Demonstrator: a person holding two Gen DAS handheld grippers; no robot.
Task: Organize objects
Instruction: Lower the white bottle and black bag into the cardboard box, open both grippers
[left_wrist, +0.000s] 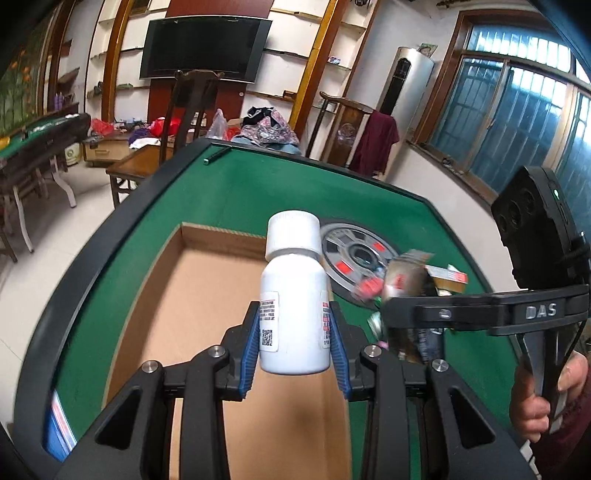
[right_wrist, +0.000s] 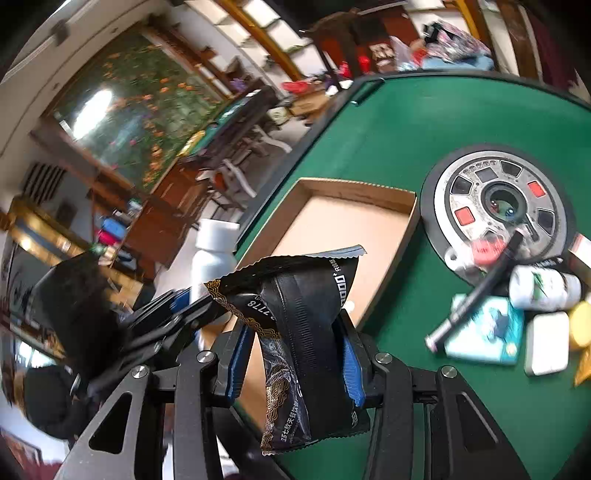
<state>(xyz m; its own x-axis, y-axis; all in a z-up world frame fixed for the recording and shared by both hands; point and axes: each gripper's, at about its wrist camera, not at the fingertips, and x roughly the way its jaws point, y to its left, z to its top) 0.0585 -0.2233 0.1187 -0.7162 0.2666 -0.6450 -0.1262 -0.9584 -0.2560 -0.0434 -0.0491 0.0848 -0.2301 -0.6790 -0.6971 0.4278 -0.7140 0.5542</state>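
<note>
Clamped between the blue pads of the left gripper, a white bottle stands upright, held low on its body so the cap stays clear above the fingers. Directly beneath and ahead of that gripper lies the open cardboard box, bare inside, so the bottle hangs over it, probably ready to be set down there.

To the right of the left gripper, the right gripper holds a black foil sachet, its jaws narrowed on the middle of the packet, which buckles and sticks out above and below the pads. No earlier view shows how the grip came about. A person's hand grips that tool's handle. From the right wrist view the box sits just ahead and slightly left, so both items seem bound for it.

Farther out, right of the right gripper, a cluster of unsorted things waits on the green bench: a teal packet, a dark pen, a white roll and a white case. Beyond them sits the round dial at the bench's centre.
</note>
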